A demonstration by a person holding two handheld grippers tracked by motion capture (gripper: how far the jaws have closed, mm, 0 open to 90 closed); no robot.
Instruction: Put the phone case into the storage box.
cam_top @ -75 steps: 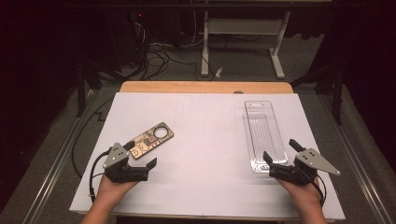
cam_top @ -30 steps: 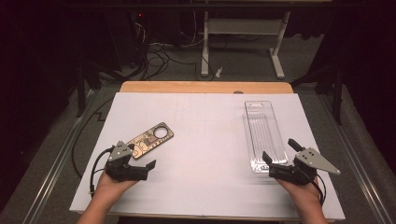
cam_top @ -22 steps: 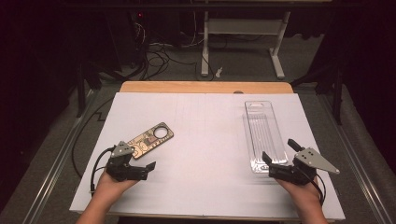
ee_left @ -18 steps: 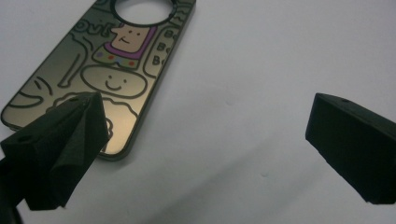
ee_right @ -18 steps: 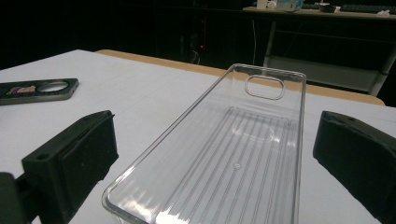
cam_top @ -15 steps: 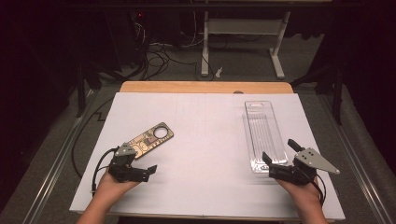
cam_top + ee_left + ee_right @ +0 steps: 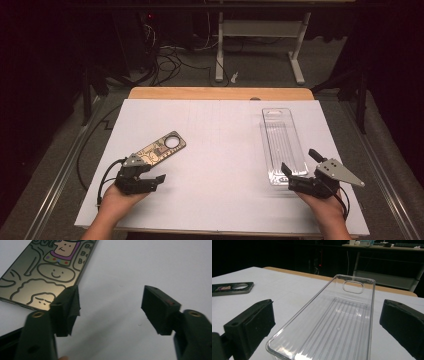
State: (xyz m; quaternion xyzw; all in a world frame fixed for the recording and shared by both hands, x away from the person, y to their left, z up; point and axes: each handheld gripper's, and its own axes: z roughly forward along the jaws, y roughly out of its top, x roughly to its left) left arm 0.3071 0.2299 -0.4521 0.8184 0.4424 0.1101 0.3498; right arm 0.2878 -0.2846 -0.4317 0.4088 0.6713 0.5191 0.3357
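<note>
High view: a white sheet [image 7: 220, 165] is seen spread over a wooden table [image 7: 220, 93], whose far edge is left uncovered.
Clear case: a transparent phone case [image 7: 283, 142] is laid lengthwise on the right part of the sheet, hollow side up, with its camera cut-out at the far end; in the right gripper view the ribbed inside and the cut-out [image 7: 353, 287] are shown.
Printed card: a flat golden card [image 7: 156, 148] with cartoon figures and a round hole at its far end is laid slantwise on the left part of the sheet, well apart from the clear case; its drawings are seen close up in the left gripper view [image 7: 47, 270].
Right gripper: the right gripper [image 7: 298, 169] is held at the near end of the clear case. Its jaws are spread wide, one to each side of the case's near corners, and nothing is clasped; whether either jaw touches the case cannot be told.
Left gripper: the left gripper [image 7: 152, 176] is held at the near end of the printed card, low over the sheet. Its jaws are parted and nothing is gripped; one jaw is placed over the card's near edge, the other over bare sheet beside the card.
Hands: each gripper is held by a hand [image 7: 116, 196] entering from the near edge.
</note>
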